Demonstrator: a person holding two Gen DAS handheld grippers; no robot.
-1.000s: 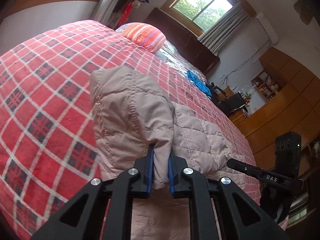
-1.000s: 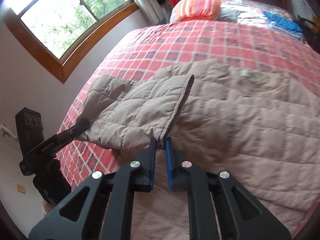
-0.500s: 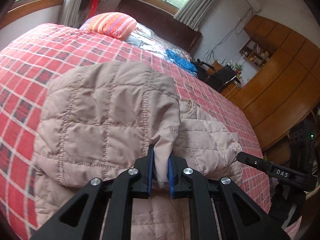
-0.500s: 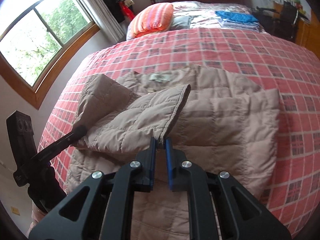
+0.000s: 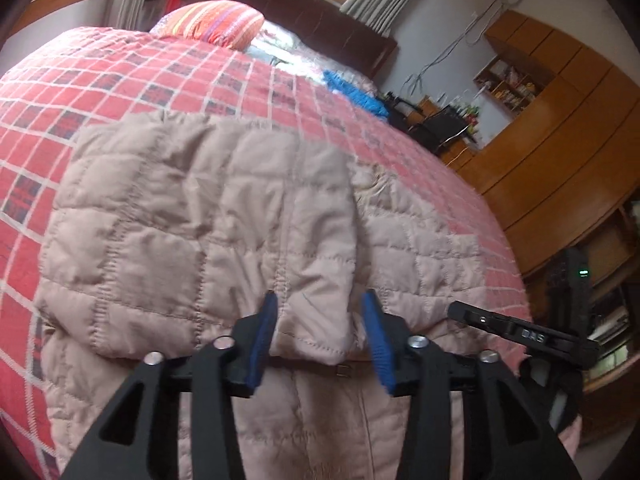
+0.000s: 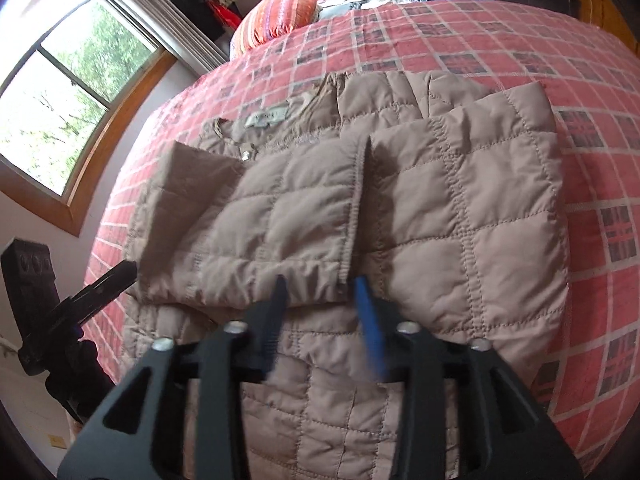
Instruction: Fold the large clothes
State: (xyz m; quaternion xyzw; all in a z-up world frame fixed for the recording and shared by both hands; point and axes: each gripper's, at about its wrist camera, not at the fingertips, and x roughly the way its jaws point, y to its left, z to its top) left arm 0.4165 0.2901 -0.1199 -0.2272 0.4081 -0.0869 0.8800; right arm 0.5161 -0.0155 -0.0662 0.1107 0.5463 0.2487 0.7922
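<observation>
Both sleeves of the quilted jacket lie folded over its body on the bed. Left tool and right tool are both spread apart, gripping nothing. I'd smooth the sleeves flat before folding the hem up.

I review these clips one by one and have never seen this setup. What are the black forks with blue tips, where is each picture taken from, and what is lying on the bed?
There is no robot: a person carries a pair of tongs in each hand, each with a fisheye camera looking along its fingers. One picture is from the left tongs, the other from the right tongs. Each pair also shows at the edge of the other's picture. A beige quilted jacket lies on a bed with a red checked bedspread, with a sleeve folded across it. Both tongs are open and grip nothing.
</observation>
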